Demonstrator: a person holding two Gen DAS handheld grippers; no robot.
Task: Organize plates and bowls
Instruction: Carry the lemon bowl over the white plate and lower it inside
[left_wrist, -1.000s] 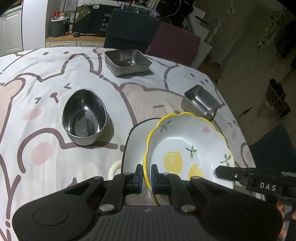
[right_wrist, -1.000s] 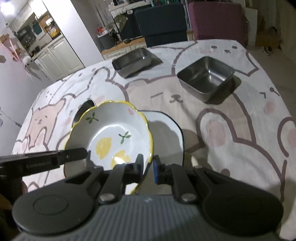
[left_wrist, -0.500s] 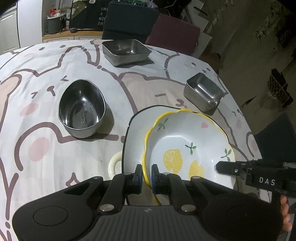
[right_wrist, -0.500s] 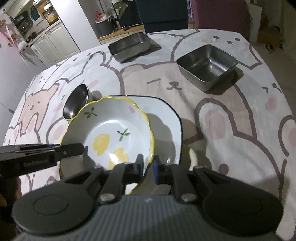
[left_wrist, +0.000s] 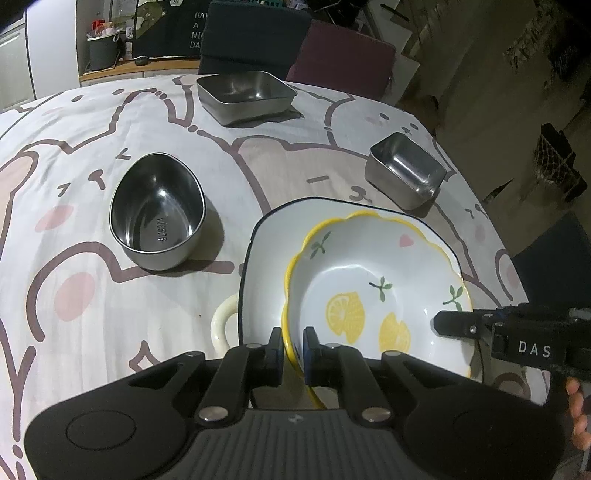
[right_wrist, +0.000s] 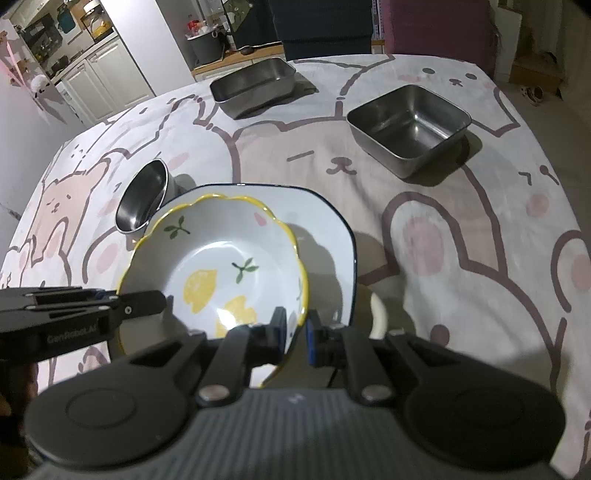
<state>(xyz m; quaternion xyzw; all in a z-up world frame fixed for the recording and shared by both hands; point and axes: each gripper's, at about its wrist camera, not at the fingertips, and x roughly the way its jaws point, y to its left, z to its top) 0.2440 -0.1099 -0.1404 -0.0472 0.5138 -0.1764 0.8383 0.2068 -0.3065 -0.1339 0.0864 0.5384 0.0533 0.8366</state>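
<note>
A white bowl with a yellow scalloped rim and lemon prints (left_wrist: 369, 280) (right_wrist: 221, 258) sits over a white plate with a dark blue rim (left_wrist: 269, 251) (right_wrist: 325, 221); whether it touches the plate I cannot tell. My left gripper (left_wrist: 293, 354) is shut on the bowl's near rim, one pad inside and one outside. My right gripper (right_wrist: 297, 332) is shut on the opposite rim in the same way. Each gripper's dark fingers also reach in from the side of the other wrist view. A cream handled dish (left_wrist: 221, 325) (right_wrist: 378, 314) peeks out from under the plate.
An oval steel bowl (left_wrist: 157, 214) (right_wrist: 142, 199) stands left of the plate. A shallow rectangular steel tray (left_wrist: 243, 92) (right_wrist: 255, 85) is at the far side, a square steel container (left_wrist: 406, 170) (right_wrist: 410, 122) to the right. Chairs stand behind the bear-print tablecloth (left_wrist: 74, 258).
Both grippers keep their hold on the bowl. The views have tipped a little, and more of the blue-rimmed plate now shows behind and beside the bowl.
</note>
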